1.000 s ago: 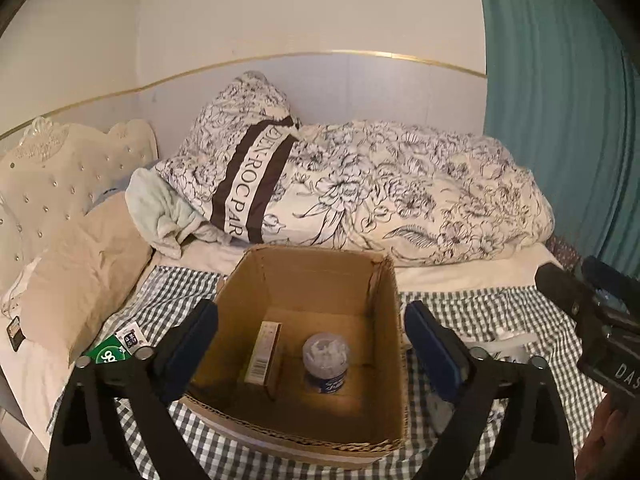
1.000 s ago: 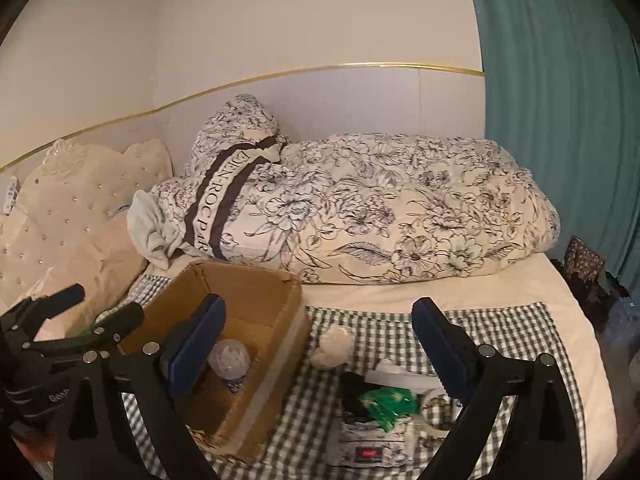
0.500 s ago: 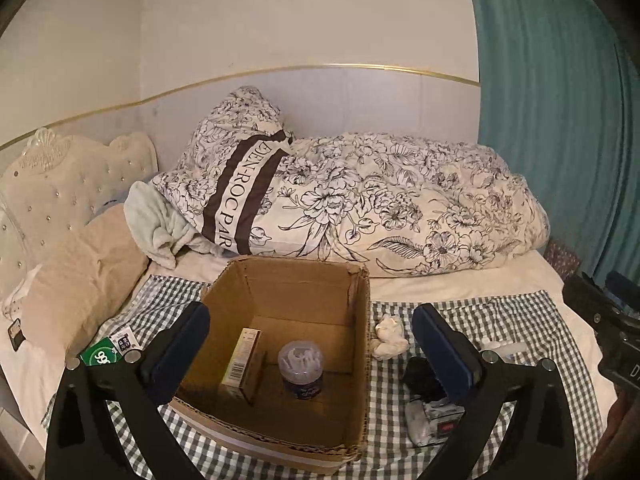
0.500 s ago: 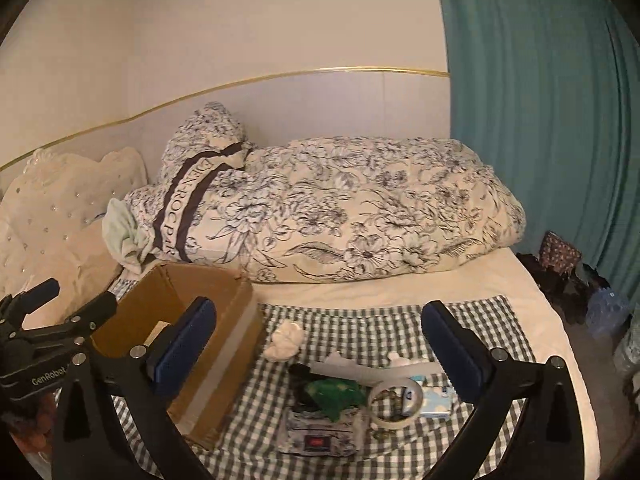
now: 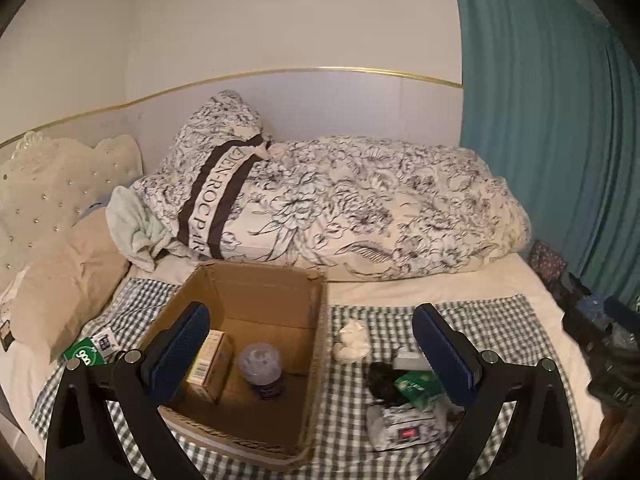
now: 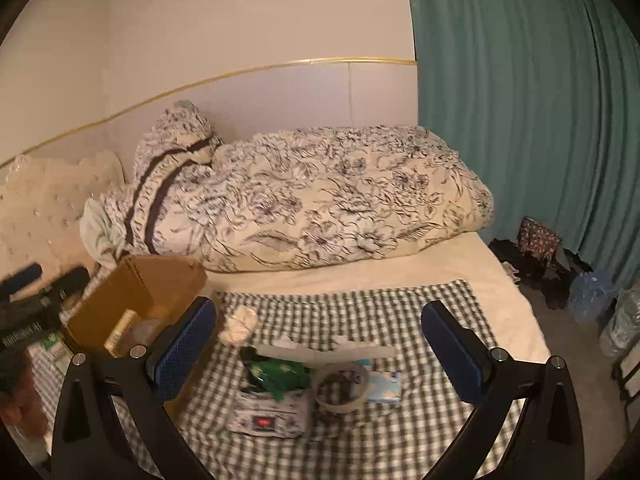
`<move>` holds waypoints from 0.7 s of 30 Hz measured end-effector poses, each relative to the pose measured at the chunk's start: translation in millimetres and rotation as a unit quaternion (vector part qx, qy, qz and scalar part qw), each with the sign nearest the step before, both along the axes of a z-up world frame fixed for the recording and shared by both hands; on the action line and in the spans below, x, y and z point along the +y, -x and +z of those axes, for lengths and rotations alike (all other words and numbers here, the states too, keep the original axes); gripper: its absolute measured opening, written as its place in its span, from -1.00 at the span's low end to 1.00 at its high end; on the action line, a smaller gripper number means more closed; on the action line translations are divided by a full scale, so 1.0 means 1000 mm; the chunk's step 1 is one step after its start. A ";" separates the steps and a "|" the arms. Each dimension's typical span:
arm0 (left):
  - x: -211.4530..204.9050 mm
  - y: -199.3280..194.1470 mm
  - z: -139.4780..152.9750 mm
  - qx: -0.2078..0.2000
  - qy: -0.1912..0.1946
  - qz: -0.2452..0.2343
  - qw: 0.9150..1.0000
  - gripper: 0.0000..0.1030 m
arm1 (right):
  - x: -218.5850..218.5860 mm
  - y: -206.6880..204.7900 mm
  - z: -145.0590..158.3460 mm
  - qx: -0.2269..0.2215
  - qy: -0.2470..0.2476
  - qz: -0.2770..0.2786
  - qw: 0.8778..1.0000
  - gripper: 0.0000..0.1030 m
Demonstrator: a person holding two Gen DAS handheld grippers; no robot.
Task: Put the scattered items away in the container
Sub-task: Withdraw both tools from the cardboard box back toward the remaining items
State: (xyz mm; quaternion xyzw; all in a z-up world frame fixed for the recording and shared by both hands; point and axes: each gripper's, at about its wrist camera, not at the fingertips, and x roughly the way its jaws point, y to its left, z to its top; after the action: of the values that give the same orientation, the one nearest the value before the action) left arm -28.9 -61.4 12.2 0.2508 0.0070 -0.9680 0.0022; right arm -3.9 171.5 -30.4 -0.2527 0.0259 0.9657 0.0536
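The cardboard box [image 5: 256, 312] sits open on the checked cloth [image 5: 500, 320] spread over the bed, left of the loose clutter. Inside it a small carton [image 5: 210, 364] leans against the left wall, with a clear-lidded jar [image 5: 262, 368] just beside it. Right of the box lies a crumpled white wad [image 6: 239, 324], and nearer to me a pile: a green packet [image 6: 280, 372], a roll of tape [image 6: 340, 386], a light blue tissue pack [image 6: 384, 386] and a patterned wipes pack [image 6: 270, 416]. My left gripper [image 5: 308, 360] hovers above the box's right side with its blue pads spread wide, holding nothing. My right gripper [image 6: 320, 352] hangs over the pile, equally wide apart and empty. Behind everything a floral duvet [image 6: 340, 200] is bundled against the wall, teal curtain [image 6: 520, 120] to the right.
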 end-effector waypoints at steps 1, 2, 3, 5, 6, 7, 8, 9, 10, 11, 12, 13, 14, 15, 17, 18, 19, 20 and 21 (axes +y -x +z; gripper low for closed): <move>0.003 0.000 0.002 0.002 -0.001 -0.002 1.000 1.00 | 0.003 0.000 0.001 -0.001 -0.008 -0.001 1.000 1.00; 0.006 0.001 0.003 0.003 -0.002 -0.003 1.000 1.00 | 0.007 0.000 0.001 0.000 -0.013 -0.003 1.000 1.00; 0.009 0.001 0.004 0.004 -0.002 -0.005 1.000 1.00 | 0.011 0.000 0.002 0.002 -0.016 -0.004 1.000 1.00; 0.016 0.003 0.003 0.004 -0.001 -0.006 1.000 1.00 | 0.023 0.001 0.005 0.002 -0.013 -0.002 1.000 1.00; 0.018 0.004 0.002 0.003 -0.001 -0.006 1.000 1.00 | 0.029 0.002 0.005 0.000 -0.013 -0.002 1.000 1.00; 0.020 0.005 0.000 0.002 -0.001 -0.006 1.000 1.00 | 0.034 0.004 0.004 -0.002 -0.014 -0.003 1.000 1.00; 0.023 0.007 -0.003 0.000 -0.001 -0.006 1.000 1.00 | 0.038 0.006 0.003 -0.005 -0.018 -0.004 1.000 1.00; 0.026 0.008 -0.007 -0.002 0.000 -0.006 1.000 1.00 | 0.042 0.008 0.000 -0.009 -0.024 -0.007 1.000 1.00; 0.028 0.010 -0.010 -0.006 0.002 -0.006 1.000 1.00 | 0.045 0.010 -0.004 -0.012 -0.031 -0.010 0.999 1.00; 0.029 0.012 -0.014 -0.010 0.003 -0.007 1.000 1.00 | 0.046 0.012 -0.008 -0.014 -0.036 -0.012 0.999 1.00; 0.032 0.014 -0.019 -0.015 0.004 -0.007 1.000 1.00 | 0.047 0.014 -0.013 -0.016 -0.040 -0.012 0.999 1.00; 0.034 0.016 -0.023 -0.018 0.006 -0.008 1.000 1.00 | 0.048 0.016 -0.018 -0.019 -0.042 -0.012 0.999 1.00; 0.036 0.018 -0.029 -0.022 0.008 -0.008 1.000 1.00 | 0.049 0.019 -0.023 -0.022 -0.041 -0.012 0.999 1.00; 0.038 0.020 -0.033 -0.025 0.010 -0.008 1.000 1.00 | 0.049 0.021 -0.028 -0.025 -0.039 -0.010 0.999 1.00; 0.042 0.024 -0.044 -0.034 0.012 -0.009 0.999 1.00 | 0.049 0.027 -0.036 -0.030 -0.041 -0.003 0.999 1.00; 0.044 0.026 -0.048 -0.039 0.012 -0.009 0.999 1.00 | 0.048 0.031 -0.040 -0.031 -0.046 -0.001 0.998 1.00; 0.046 0.028 -0.054 -0.045 0.012 -0.011 0.999 1.00 | 0.048 0.033 -0.044 -0.034 -0.049 0.001 0.998 1.00; 0.048 0.029 -0.058 -0.049 0.012 -0.013 0.999 1.00 | 0.049 0.035 -0.048 -0.037 -0.050 0.004 0.998 1.00; 0.052 0.031 -0.064 -0.054 0.013 -0.016 0.998 1.00 | 0.050 0.039 -0.053 -0.044 -0.048 0.006 0.998 1.00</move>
State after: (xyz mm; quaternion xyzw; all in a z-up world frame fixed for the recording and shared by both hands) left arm -60.1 -9.6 -51.3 0.3031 -0.0100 -0.9528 -0.0097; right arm -42.7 222.0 -83.9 -0.2925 -0.0248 0.9540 0.0613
